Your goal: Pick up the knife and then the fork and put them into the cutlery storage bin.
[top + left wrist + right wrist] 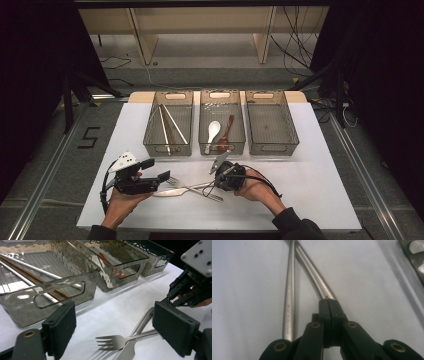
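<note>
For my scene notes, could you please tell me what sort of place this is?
Probably a lab recording station, not a kitchen: a white table with three smoky plastic bins for sorting cutlery, dark curtains, loose cables on the floor, and a taped floor marking.

Steel fork [117, 341] lies flat on the white bench [310, 185], tines pointing toward the left claw [112, 332]. Its slim handle [317, 282] is pinched at the end by the right claw [329, 305]. It crosses a second steel utensil [289, 290] lying beside it.
</note>
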The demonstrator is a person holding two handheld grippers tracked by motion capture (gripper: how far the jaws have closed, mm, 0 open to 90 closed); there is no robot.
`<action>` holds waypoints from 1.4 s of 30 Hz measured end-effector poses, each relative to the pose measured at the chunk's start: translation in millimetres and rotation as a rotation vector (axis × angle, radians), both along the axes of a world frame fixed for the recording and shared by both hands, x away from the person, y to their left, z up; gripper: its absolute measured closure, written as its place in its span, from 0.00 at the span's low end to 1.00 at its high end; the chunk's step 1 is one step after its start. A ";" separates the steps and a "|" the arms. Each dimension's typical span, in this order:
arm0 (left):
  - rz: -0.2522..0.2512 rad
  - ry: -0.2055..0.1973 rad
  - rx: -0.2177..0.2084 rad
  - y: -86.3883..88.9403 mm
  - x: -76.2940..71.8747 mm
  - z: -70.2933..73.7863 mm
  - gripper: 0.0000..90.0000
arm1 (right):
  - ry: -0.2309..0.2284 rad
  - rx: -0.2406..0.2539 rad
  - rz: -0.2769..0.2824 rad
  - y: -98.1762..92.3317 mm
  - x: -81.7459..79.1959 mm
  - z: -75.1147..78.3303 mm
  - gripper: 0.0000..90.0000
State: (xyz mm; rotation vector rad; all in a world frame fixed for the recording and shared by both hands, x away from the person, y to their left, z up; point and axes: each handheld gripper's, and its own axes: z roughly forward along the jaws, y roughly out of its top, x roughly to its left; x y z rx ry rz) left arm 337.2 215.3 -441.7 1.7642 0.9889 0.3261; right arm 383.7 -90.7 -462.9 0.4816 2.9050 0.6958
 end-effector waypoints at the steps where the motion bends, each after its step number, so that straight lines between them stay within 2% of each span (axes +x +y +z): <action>1: 0.000 -0.001 0.001 0.2 0.2 0.0 0.21 | -0.004 0.020 -0.013 0.2 0.1 0.7 1.00; 3: 0.003 -0.003 0.003 0.4 0.2 0.1 0.21 | -0.005 0.039 -0.031 2.9 1.5 2.2 1.00; 7: 0.029 -0.011 -0.010 3.4 0.0 0.5 0.21 | -0.010 0.061 -0.015 18.1 1.4 -0.3 1.00; 10: 0.046 -0.017 -0.015 5.6 -0.2 1.4 0.21 | -0.007 0.104 -0.016 33.6 4.2 -3.5 1.00; 17: 0.078 -0.016 -0.022 10.6 -0.1 1.2 0.21 | 0.002 0.126 -0.021 67.1 15.0 -10.2 1.00; 21: 0.087 -0.009 -0.020 13.3 0.4 0.8 0.21 | 0.014 0.141 -0.014 76.5 15.2 -8.5 1.00; 24: 0.092 -0.006 -0.014 13.4 0.9 0.4 0.21 | 0.011 0.145 -0.008 76.0 11.2 -3.5 1.00; 27: 0.092 -0.002 -0.009 13.1 1.1 0.3 0.21 | 0.018 0.125 -0.014 72.9 6.2 1.6 0.89; 32: 0.094 0.000 -0.008 12.9 1.4 0.5 0.21 | 0.039 0.064 0.001 68.5 -2.6 6.0 0.81; 36: 0.093 0.002 -0.009 12.2 1.4 0.4 0.21 | 0.060 0.020 0.008 67.0 -8.4 4.8 0.81; 41: 0.092 0.003 -0.009 12.6 1.5 0.4 0.21 | 0.058 -0.025 0.007 65.8 -9.2 -2.5 0.84; 42: 0.092 0.002 -0.010 12.3 1.5 0.3 0.21 | 0.061 -0.048 0.000 66.0 -9.9 -2.7 0.86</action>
